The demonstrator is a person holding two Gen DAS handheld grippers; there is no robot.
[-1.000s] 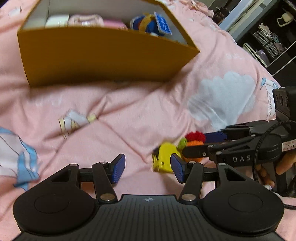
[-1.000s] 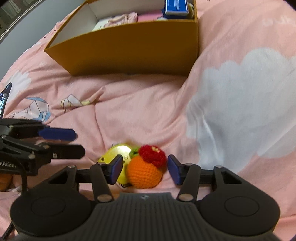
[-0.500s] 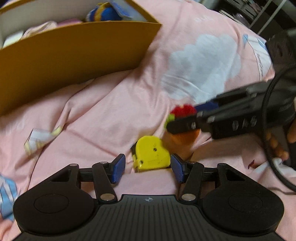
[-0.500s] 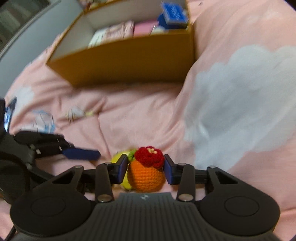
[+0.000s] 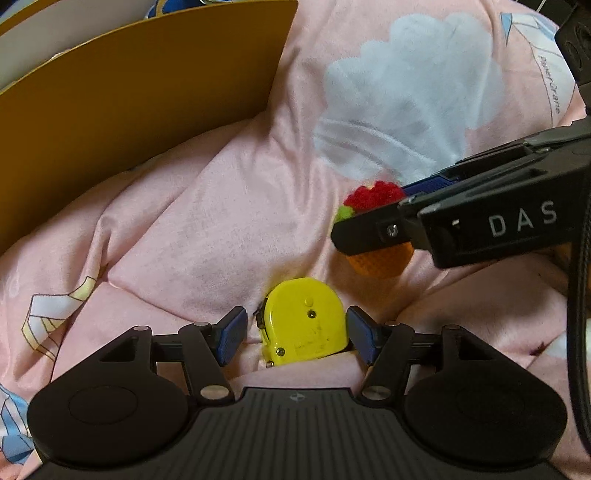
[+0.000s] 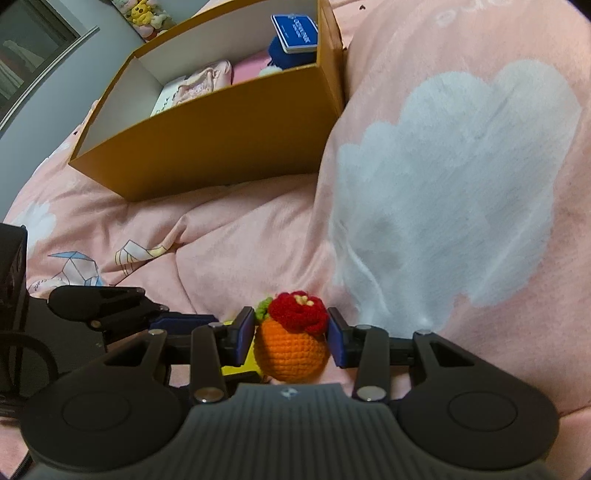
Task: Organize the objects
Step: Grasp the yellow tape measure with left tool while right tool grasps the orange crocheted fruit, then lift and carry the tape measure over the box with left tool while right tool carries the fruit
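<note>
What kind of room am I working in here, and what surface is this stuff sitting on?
Most likely a bedroom, working on a bed. The surface is a soft, rumpled pink duvet printed with white clouds, and plush toys sit by the far wall. An open cardboard box rests on the bedding.

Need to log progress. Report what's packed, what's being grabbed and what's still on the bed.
Done: the box already holds a blue case, a blue toy and pink items. In hand: the right tool is shut on the crochet orange. The left tool straddles the tape measure, jaws opening, not yet gripping. Left: both must still go into the box.
</note>
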